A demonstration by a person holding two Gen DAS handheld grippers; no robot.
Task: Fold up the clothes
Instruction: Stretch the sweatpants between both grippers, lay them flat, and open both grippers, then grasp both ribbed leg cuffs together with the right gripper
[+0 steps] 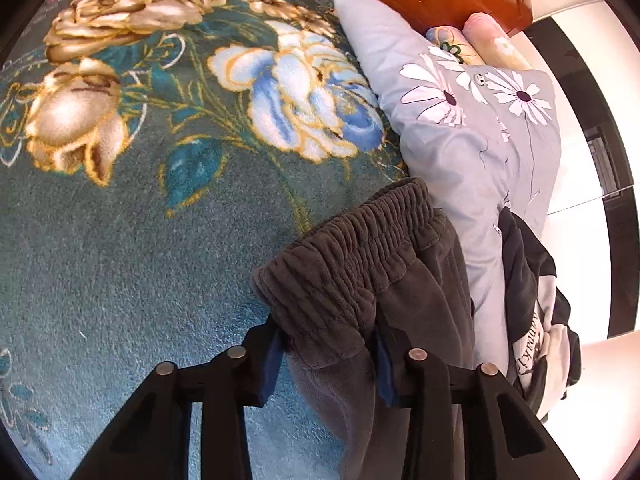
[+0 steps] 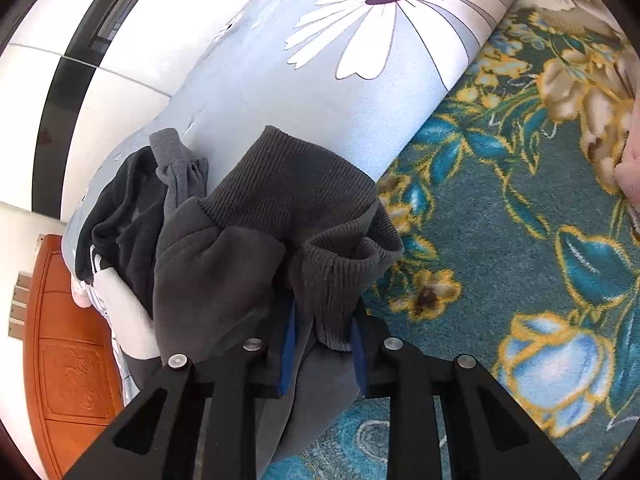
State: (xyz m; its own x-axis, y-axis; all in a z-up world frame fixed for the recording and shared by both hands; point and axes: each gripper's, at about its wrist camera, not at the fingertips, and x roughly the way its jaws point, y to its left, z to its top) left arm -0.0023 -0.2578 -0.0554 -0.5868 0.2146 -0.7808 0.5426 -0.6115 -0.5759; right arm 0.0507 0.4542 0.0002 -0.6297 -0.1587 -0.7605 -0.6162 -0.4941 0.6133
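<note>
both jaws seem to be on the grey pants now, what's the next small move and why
Probably lift both ends together and draw them apart. The left gripper pinches the dark grey fleece pants below the gathered elastic waistband, the right gripper a ribbed cuff, and the fabric between them is bunched against the pale blue daisy-print quilt.

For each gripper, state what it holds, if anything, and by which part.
The left gripper pinches the grey trousers at the elastic waistband. The right gripper pinches them at a ribbed cuff.
</note>
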